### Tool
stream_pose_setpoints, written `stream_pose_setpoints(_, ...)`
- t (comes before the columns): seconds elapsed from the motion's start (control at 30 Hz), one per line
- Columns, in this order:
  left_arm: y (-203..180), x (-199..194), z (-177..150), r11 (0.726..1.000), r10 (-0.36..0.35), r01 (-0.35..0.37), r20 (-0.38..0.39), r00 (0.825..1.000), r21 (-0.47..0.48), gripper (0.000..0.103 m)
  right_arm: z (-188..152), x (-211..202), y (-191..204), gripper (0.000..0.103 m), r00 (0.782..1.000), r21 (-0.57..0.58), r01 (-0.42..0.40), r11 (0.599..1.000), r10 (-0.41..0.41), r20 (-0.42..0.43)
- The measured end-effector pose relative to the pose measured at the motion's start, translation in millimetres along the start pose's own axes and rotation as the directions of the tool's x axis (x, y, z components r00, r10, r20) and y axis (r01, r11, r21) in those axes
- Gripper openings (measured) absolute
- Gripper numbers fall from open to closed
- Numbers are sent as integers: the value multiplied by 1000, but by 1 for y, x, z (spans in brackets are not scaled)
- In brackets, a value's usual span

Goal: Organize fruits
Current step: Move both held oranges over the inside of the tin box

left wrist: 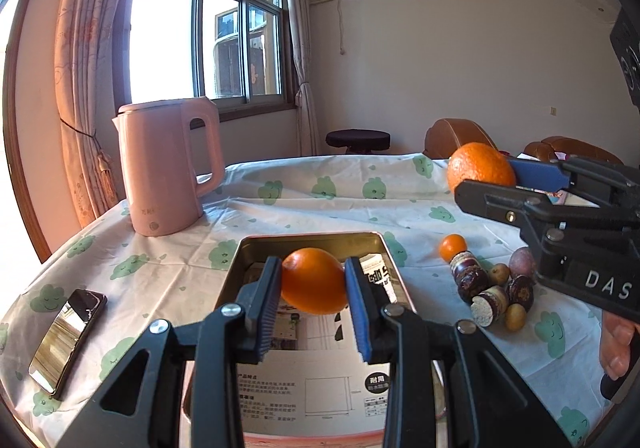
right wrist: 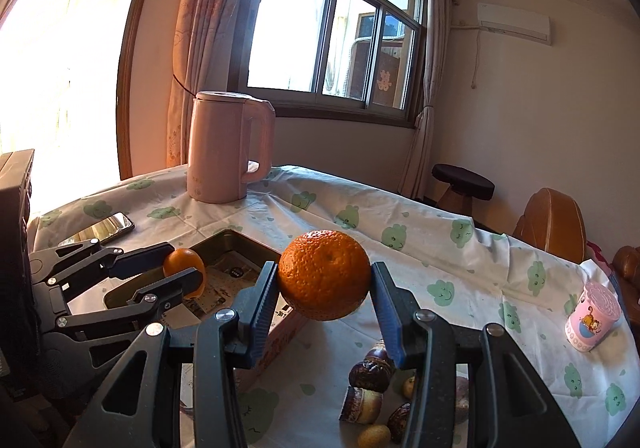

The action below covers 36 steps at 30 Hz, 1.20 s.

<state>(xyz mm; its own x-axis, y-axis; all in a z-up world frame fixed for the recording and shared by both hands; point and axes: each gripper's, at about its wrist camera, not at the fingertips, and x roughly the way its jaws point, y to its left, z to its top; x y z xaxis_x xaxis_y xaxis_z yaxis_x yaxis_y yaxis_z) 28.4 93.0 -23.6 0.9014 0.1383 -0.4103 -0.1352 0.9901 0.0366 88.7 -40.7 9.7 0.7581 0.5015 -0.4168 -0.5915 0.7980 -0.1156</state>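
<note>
My left gripper (left wrist: 313, 277) is shut on a smooth orange (left wrist: 314, 282) and holds it in the air over an open metal tin (left wrist: 312, 237) lined with printed paper. In the right wrist view that left gripper (right wrist: 182, 265) and its orange (right wrist: 185, 262) hang over the tin's near corner (right wrist: 236, 238). My right gripper (right wrist: 325, 277) is shut on a larger, bumpy orange (right wrist: 324, 274), held above the tablecloth to the right of the tin. From the left wrist view, the right gripper (left wrist: 486, 177) and bumpy orange (left wrist: 480, 164) sit at the right.
Right of the tin lie a small tangerine (left wrist: 453, 247), dark sugar cane pieces (left wrist: 476, 284), a passion fruit (left wrist: 522, 262) and small yellow fruits (left wrist: 515, 317). A pink kettle (left wrist: 168, 168) stands at the back left, a phone (left wrist: 68, 336) at the left, a pink cup (right wrist: 592, 322) far right.
</note>
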Motion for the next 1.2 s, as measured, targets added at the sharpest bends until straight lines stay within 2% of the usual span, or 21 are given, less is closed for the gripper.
stream_pose_setpoints(0.37,18,14,2,1000,23,-23,-28,999,2,34,5,24,19,48,999,-22,-22,1000,22,-31)
stream_pose_setpoints(1.2,42,43,-2,999,45,-47,-121,992,-8,34,-11,74,42,48,988,-11,-61,998,59,-145)
